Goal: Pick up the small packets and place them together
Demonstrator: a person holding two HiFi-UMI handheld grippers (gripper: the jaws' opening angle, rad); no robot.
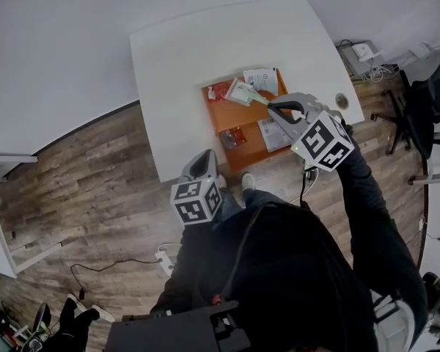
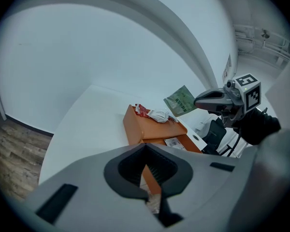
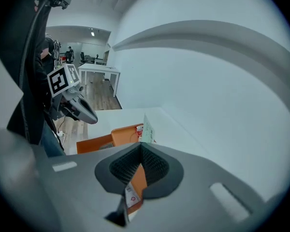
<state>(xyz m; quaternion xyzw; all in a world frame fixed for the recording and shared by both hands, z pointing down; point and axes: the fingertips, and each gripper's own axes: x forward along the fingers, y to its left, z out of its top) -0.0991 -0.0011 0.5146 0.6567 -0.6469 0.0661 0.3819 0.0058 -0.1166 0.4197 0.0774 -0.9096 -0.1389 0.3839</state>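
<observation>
An orange tray [image 1: 235, 116] lies on the white table [image 1: 176, 57]. My right gripper [image 1: 268, 106] hangs above the tray, shut on one edge of a green-and-white packet [image 1: 242, 92]. The left gripper view shows that packet [image 2: 181, 100] in the air, in front of the right gripper [image 2: 199, 101]. In the right gripper view it stands edge-on [image 3: 147, 128] beyond the jaws [image 3: 141, 146]. A red packet [image 1: 218, 90], a white one [image 1: 262, 79], a dark red one [image 1: 232, 138] and a labelled one [image 1: 271, 132] lie on the tray. My left gripper [image 1: 205, 157] stays shut and empty at the table's near edge.
A round cable hole [image 1: 342, 100] sits at the table's right edge. On the wooden floor beyond it are a power strip with cables [image 1: 363, 53] and an office chair [image 1: 425, 105]. A white shelf [image 1: 7, 218] stands at the far left.
</observation>
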